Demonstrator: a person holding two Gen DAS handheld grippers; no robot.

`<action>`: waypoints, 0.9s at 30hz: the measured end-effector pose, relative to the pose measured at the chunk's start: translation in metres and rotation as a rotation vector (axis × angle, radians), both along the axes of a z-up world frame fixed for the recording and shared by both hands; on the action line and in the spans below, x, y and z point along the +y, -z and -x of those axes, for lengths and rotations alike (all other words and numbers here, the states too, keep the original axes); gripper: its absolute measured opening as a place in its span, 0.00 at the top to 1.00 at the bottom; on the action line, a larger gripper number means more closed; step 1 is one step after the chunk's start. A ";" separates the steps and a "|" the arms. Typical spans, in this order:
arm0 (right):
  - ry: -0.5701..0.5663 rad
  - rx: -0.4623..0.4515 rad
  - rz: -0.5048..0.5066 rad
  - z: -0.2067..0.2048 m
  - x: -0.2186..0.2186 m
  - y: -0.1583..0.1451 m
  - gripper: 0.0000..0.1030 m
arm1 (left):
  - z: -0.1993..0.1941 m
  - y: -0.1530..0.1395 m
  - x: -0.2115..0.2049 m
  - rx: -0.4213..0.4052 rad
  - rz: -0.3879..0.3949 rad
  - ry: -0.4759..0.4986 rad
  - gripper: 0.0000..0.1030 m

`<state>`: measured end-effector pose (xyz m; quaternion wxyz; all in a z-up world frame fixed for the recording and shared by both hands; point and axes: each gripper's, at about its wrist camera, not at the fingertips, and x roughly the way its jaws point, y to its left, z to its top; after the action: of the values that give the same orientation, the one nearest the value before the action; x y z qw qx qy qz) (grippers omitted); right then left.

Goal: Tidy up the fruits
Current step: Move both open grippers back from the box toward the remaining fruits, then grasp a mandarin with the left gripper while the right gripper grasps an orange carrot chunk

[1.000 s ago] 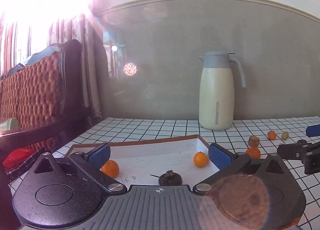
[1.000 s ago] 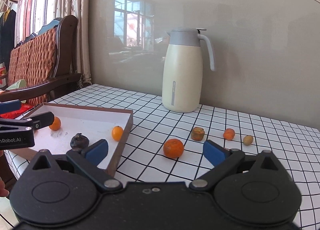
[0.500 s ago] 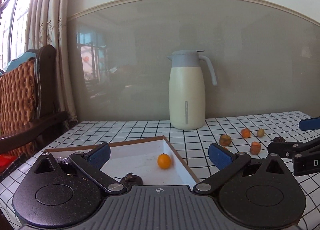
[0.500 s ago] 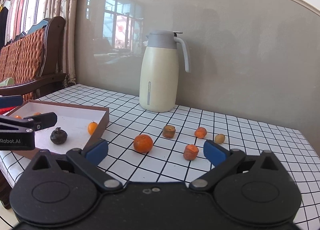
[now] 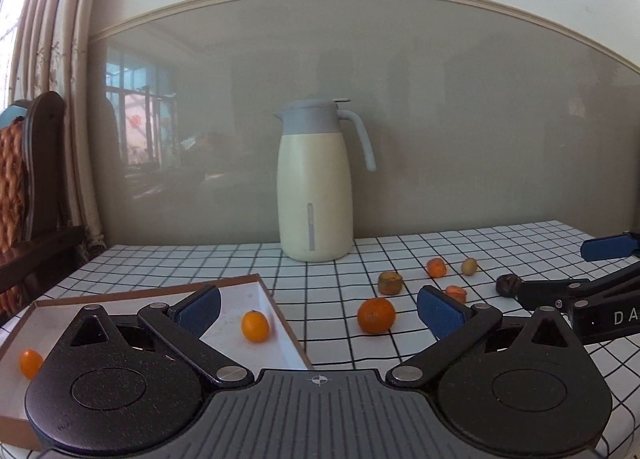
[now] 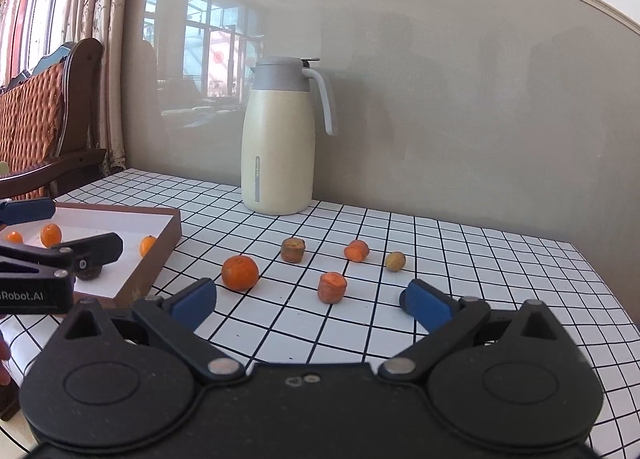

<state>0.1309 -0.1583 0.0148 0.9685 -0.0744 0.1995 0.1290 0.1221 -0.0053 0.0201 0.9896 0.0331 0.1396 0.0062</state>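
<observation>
Both claws gape wide and hold nothing: left gripper [image 5: 318, 305] over the tray [image 6: 160, 247] edge, right gripper [image 6: 308, 299] above the checked table [image 6: 460, 259]; a mandarin [image 6: 240, 273] and smaller fruits lie loose beside the tray; kumquats [image 5: 255, 326] sit inside

One jug [image 6: 279, 147], one tray [image 6: 158, 255], one mandarin [image 6: 240, 273], three kumquats [image 6: 51, 234].

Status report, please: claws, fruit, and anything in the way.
Left claw and right claw open, empty. Mandarin loose on table beside tray. Path clear.
</observation>
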 end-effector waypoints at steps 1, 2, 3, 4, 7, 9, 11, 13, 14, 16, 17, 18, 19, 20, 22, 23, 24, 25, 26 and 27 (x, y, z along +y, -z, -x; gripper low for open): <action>0.007 0.003 -0.003 0.000 -0.003 0.000 0.09 | -0.002 0.001 -0.004 0.001 -0.006 0.005 0.00; 0.016 0.006 -0.005 -0.001 -0.006 0.001 0.09 | -0.003 0.002 -0.007 -0.001 -0.017 0.002 0.00; 0.029 0.008 -0.005 -0.002 -0.009 0.001 0.09 | -0.004 0.002 -0.012 0.000 -0.027 0.007 0.00; 0.039 0.009 -0.005 -0.003 -0.011 0.002 0.11 | -0.006 0.003 -0.015 -0.001 -0.030 0.011 0.00; 0.058 0.015 -0.016 -0.005 -0.021 0.004 0.16 | -0.011 0.005 -0.023 -0.009 -0.035 0.024 0.00; 0.073 0.016 -0.016 -0.006 -0.027 0.006 0.22 | -0.014 0.006 -0.028 -0.014 -0.042 0.037 0.00; 0.078 0.025 -0.015 -0.008 -0.031 0.008 0.26 | -0.018 0.007 -0.033 -0.017 -0.049 0.046 0.00; 0.077 0.028 -0.017 -0.011 -0.034 0.010 0.30 | -0.025 0.008 -0.037 -0.011 -0.046 0.041 0.00; 0.077 0.028 -0.011 -0.013 -0.034 0.011 0.30 | -0.029 0.008 -0.038 -0.005 -0.042 0.042 0.00; 0.078 0.031 0.007 -0.019 -0.034 0.014 0.33 | -0.036 0.010 -0.040 0.002 -0.036 0.038 0.00; 0.077 0.036 0.011 -0.021 -0.034 0.015 0.34 | -0.039 0.011 -0.041 0.008 -0.033 0.036 0.06; 0.072 0.041 0.010 -0.024 -0.034 0.016 0.37 | -0.043 0.013 -0.043 0.022 -0.030 0.029 0.15; 0.068 0.044 0.011 -0.026 -0.034 0.018 0.39 | -0.046 0.014 -0.044 0.036 -0.026 0.029 0.16; 0.065 0.048 0.015 -0.029 -0.033 0.019 0.39 | -0.050 0.017 -0.046 0.046 -0.026 0.026 0.16; 0.059 0.058 0.013 -0.036 -0.032 0.022 0.42 | -0.055 0.022 -0.049 0.059 -0.034 0.015 0.16; 0.058 0.063 0.006 -0.039 -0.032 0.023 0.43 | -0.058 0.023 -0.049 0.068 -0.027 0.016 0.16; 0.059 0.073 -0.004 -0.044 -0.032 0.024 0.47 | -0.062 0.025 -0.049 0.078 -0.021 0.014 0.16; 0.056 0.084 -0.013 -0.047 -0.031 0.025 0.52 | -0.066 0.028 -0.050 0.088 -0.022 0.010 0.16; 0.051 0.087 -0.018 -0.050 -0.030 0.025 0.53 | -0.070 0.030 -0.051 0.094 -0.022 0.006 0.16; 0.051 0.087 -0.017 -0.052 -0.027 0.026 0.53 | -0.074 0.032 -0.051 0.103 -0.017 0.002 0.16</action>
<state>0.1832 -0.1857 -0.0110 0.9625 -0.0555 0.2420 0.1091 0.1961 -0.0559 -0.0121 0.9808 0.0421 0.1904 0.0046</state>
